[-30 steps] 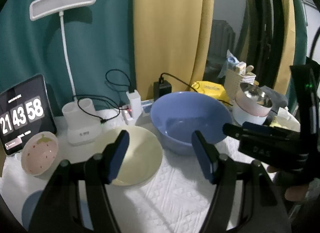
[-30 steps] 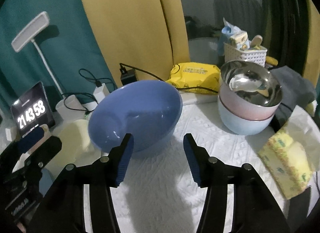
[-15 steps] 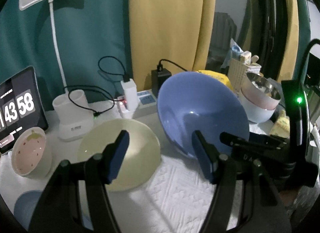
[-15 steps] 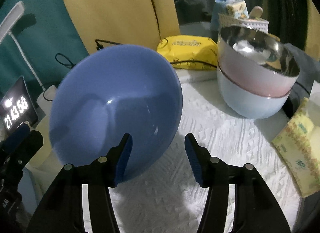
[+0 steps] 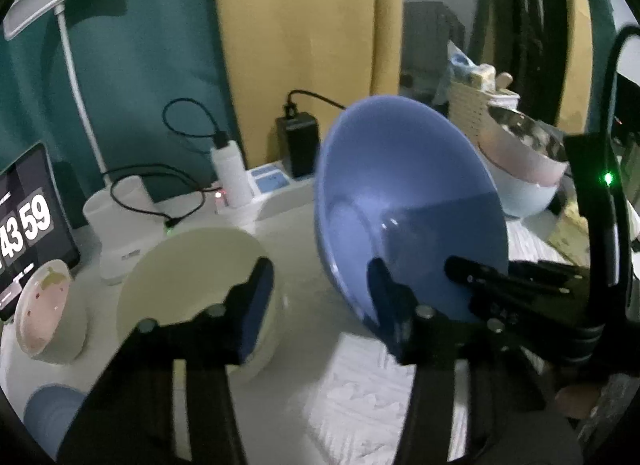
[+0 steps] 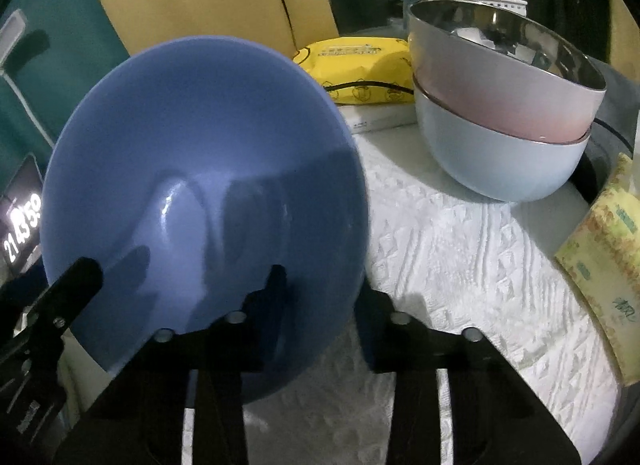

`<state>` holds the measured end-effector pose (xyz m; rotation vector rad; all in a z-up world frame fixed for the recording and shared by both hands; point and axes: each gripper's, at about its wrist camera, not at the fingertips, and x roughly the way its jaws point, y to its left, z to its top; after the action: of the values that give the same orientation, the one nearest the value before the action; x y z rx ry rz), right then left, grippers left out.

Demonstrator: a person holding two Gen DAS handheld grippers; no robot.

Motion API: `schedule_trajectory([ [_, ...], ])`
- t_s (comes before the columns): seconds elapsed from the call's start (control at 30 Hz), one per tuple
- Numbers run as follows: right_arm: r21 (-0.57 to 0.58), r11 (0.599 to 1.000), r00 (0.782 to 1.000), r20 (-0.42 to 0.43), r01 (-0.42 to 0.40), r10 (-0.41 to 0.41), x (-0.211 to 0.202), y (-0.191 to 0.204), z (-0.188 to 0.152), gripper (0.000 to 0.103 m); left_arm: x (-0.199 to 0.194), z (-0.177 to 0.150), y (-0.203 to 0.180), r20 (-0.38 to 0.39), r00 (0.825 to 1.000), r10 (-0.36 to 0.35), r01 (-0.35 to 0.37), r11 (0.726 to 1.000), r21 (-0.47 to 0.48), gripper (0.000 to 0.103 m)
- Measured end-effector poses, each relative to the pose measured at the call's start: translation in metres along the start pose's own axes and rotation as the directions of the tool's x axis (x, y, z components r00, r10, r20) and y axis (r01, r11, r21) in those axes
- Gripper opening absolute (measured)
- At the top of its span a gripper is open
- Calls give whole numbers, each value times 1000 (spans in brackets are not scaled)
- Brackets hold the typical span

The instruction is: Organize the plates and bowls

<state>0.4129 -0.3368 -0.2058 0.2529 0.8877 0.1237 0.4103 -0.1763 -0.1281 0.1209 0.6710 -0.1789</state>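
The right gripper had its jaws closing on the near rim of the big blue bowl, one finger inside, the other outside, and the bowl stood tipped steeply on edge over the white cloth. The left gripper was closing too, its left finger over the cream bowl's rim; in that blurred view I could not be sure the pads pressed it. Toward the table's right edge a pink bowl sat nested in a pale blue bowl. A strawberry bowl stood near the left edge.
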Motion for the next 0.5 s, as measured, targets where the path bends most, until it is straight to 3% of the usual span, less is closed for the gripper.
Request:
schedule_trajectory([
  [0.23, -25, 999, 999, 25, -21, 22, -7, 7, -3, 20, -3, -1, -9, 3, 1000, -17, 17, 1000, 27, 37],
  [0.5, -34, 999, 998, 49, -33, 34, -23, 7, -5, 20, -7, -1, -5, 1, 1000, -11, 11, 1000, 13, 34],
])
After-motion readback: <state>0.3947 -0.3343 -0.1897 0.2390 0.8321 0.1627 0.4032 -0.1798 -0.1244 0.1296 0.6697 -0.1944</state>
